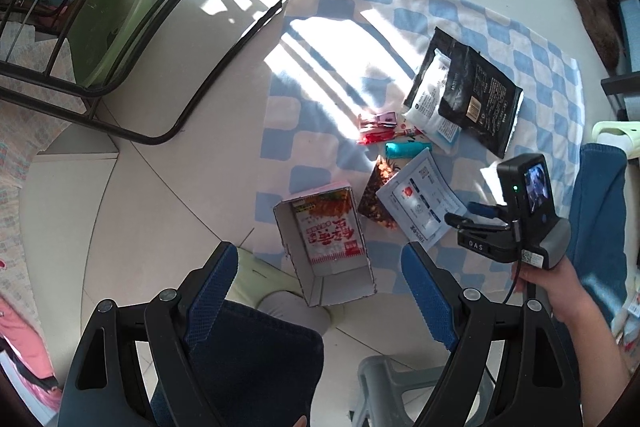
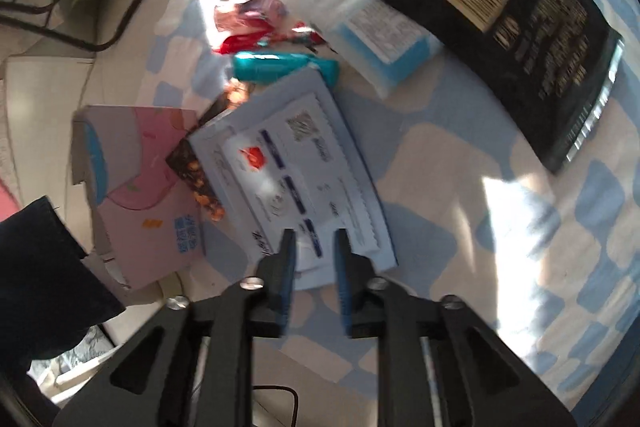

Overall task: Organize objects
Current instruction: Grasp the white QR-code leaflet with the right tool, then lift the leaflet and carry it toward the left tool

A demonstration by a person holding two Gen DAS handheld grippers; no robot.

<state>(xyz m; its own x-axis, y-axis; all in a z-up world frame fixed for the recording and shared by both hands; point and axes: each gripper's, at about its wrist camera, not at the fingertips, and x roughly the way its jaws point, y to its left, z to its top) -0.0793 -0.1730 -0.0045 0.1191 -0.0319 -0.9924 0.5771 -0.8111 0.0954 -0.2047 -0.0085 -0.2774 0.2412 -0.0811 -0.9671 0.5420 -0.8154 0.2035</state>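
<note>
An open cardboard box (image 1: pixel 325 246) lies at the near edge of a blue-and-white checked cloth (image 1: pixel 532 67), with a red-and-white snack packet (image 1: pixel 329 227) inside. My left gripper (image 1: pixel 322 269) is open and empty, held above the box. My right gripper (image 1: pixel 464 215) hovers just above a pale blue printed packet (image 1: pixel 420 203), its jaws narrowly apart and empty. In the right wrist view the right gripper (image 2: pixel 315 247) is over the near edge of that packet (image 2: pixel 296 163). A dark snack packet (image 2: pixel 200 179) lies partly under it, next to the box's pink outer wall (image 2: pixel 140 187).
On the cloth lie a large black pouch (image 1: pixel 476 91), a white-and-blue bag (image 1: pixel 432 99), a teal tube (image 1: pixel 406 149) and red wrappers (image 1: pixel 378 129). A black metal chair frame (image 1: pixel 160 39) and green basin (image 1: pixel 108 27) stand at left. A grey stool (image 1: pixel 400 387) is below.
</note>
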